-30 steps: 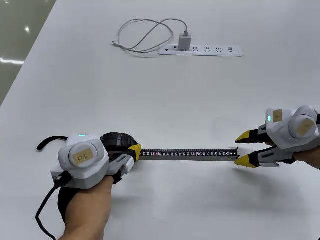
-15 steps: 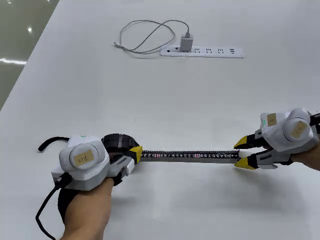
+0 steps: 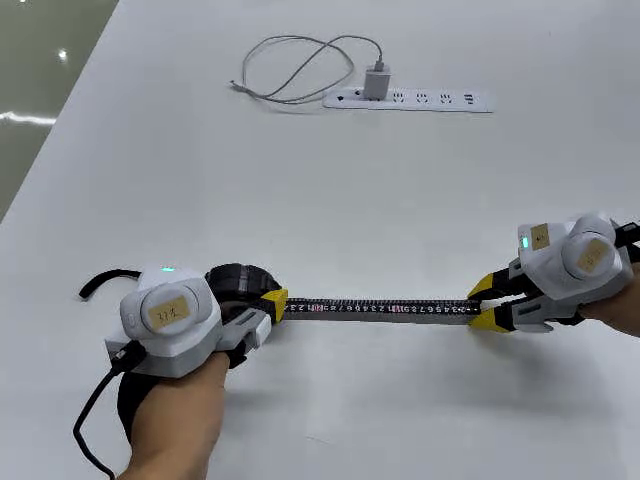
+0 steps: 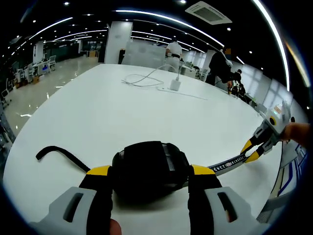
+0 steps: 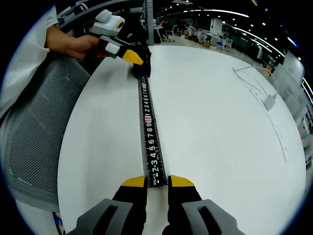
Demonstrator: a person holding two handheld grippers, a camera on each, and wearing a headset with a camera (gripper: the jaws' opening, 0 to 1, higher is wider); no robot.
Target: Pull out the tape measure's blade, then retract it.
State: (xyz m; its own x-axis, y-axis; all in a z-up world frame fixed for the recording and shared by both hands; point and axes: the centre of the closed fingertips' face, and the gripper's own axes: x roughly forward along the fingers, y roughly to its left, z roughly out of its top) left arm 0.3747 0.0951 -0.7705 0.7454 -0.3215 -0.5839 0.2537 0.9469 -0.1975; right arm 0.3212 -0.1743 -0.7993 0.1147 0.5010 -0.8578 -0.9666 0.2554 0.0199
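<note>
The black tape measure case (image 3: 236, 284) lies on the white table with my left gripper (image 3: 258, 300) shut on it; both yellow-tipped jaws press its sides (image 4: 150, 169). The dark numbered blade (image 3: 380, 307) runs flat along the table to the right. My right gripper (image 3: 483, 303) is shut on the blade's end. In the right gripper view the blade (image 5: 148, 122) passes between the closed yellow tips of the right gripper (image 5: 157, 182) and leads up to the case (image 5: 142, 68) and the left gripper (image 5: 129, 55).
A white power strip (image 3: 410, 99) with a charger (image 3: 377, 82) and a looped cable (image 3: 290, 70) lies at the far side. The case's black strap (image 3: 100, 283) trails left. The table edge (image 3: 40, 140) runs along the left. A grey mesh chair (image 5: 34, 147) stands beside the table.
My right gripper has shifted slightly left and closed its jaws on the blade's end; one second ago they stood open around it. The left gripper and case have stayed put.
</note>
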